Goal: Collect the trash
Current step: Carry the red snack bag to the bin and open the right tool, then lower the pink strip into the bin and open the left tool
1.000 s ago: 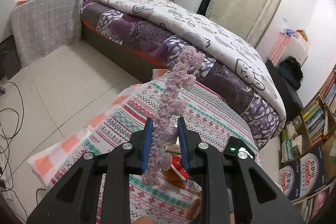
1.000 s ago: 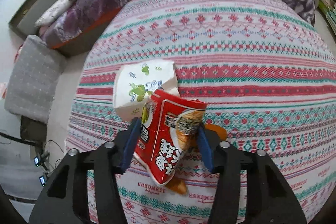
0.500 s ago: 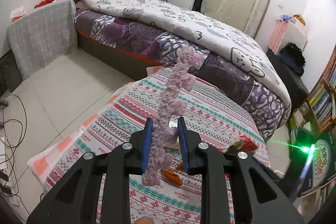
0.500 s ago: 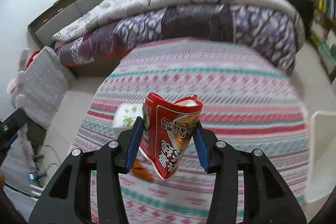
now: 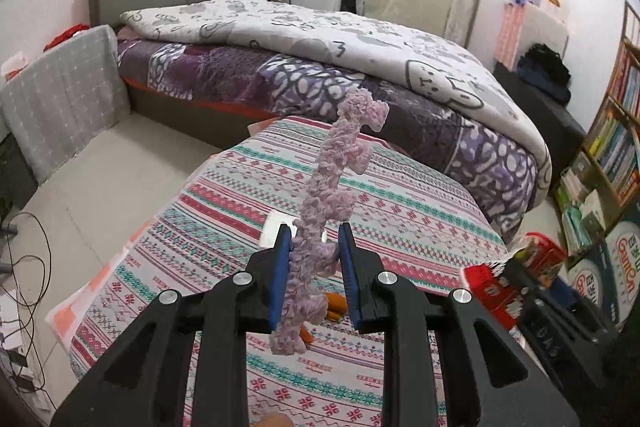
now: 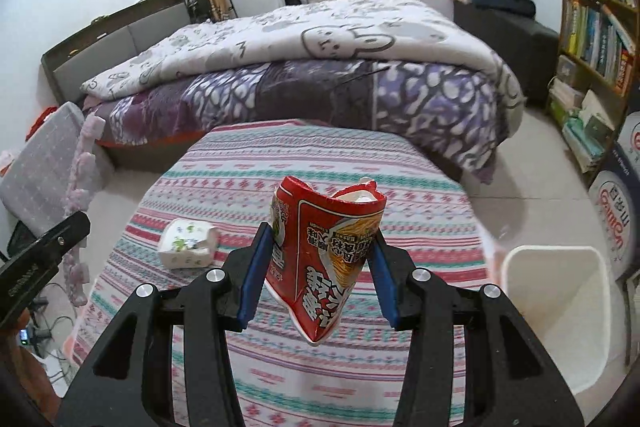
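My left gripper (image 5: 314,239) is shut on a long fuzzy pink yarn strip (image 5: 336,183) and holds it upright above the patterned tablecloth (image 5: 400,211). My right gripper (image 6: 320,243) is shut on a crushed red noodle cup (image 6: 324,251), held above the table; it also shows in the left wrist view (image 5: 516,271). A white bin (image 6: 560,303) stands on the floor at the table's right. A crumpled white carton (image 6: 186,243) lies on the cloth at the left. Orange scraps (image 5: 334,307) lie on the cloth behind the left fingers.
A bed (image 6: 320,67) with a purple and white quilt lies beyond the table. A grey cushion (image 5: 60,99) leans at the left. Cables (image 5: 28,267) lie on the floor. A bookshelf (image 6: 592,7) and boxes (image 6: 616,207) stand at the right.
Both grippers have risen and tilted up. The right one has carried the noodle cup to the right, and the white bin has come into its view.
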`<state>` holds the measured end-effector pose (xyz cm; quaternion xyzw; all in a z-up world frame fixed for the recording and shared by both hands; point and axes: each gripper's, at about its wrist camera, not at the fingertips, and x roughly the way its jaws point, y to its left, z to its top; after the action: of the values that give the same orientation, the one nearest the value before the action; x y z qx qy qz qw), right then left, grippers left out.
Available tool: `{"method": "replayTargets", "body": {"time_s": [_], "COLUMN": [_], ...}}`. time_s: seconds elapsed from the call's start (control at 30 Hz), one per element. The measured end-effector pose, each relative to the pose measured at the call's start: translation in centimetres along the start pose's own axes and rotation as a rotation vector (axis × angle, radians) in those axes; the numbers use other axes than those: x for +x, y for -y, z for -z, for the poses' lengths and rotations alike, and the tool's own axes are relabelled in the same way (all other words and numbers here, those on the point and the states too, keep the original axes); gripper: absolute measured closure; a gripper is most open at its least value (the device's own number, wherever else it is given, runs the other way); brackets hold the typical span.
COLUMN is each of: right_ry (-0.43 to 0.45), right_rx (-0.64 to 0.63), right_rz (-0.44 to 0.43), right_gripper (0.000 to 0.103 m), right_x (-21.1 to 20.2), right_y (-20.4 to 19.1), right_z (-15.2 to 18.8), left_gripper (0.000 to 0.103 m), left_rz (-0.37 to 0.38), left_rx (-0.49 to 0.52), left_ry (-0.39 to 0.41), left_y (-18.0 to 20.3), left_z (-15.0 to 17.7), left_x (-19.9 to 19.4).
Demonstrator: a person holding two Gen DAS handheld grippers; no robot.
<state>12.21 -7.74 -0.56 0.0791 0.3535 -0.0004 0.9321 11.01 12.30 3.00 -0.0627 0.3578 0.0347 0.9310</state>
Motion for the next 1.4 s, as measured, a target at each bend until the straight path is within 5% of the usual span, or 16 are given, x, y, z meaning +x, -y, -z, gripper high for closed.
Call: {"method": "replayTargets", "body": {"time_s": [0.6, 1.13, 1.27, 1.4], "right_ry": [0.07, 0.057, 0.053, 0.074], "right_rx": [0.069, 0.215, 0.266, 0.322], "right_rz": [0.086, 0.258, 0.294, 0.329], "right_gripper": [0.058, 0.056, 0.052, 0.034], "right_x": [-3.1, -6.1, -6.9, -8.0], "right_y": [9.4, 20.4, 22.8, 25.2], "right_z": [0.2, 0.8, 1.4, 1.7], "left_gripper": [0.078, 0.078, 0.078, 0.078], "left_rz": [0.062, 0.162, 0.191, 0.232], "left_rx": [0.129, 0.306, 0.35, 0.386], "left_ry": [0.003, 0.003, -0.004, -0.014], "left_y": [8.9, 18.9, 21.3, 23.7], "left_z": [2.2, 5.7, 6.8, 7.7], "left_x": [0.1, -0.9, -1.2, -1.4]}}
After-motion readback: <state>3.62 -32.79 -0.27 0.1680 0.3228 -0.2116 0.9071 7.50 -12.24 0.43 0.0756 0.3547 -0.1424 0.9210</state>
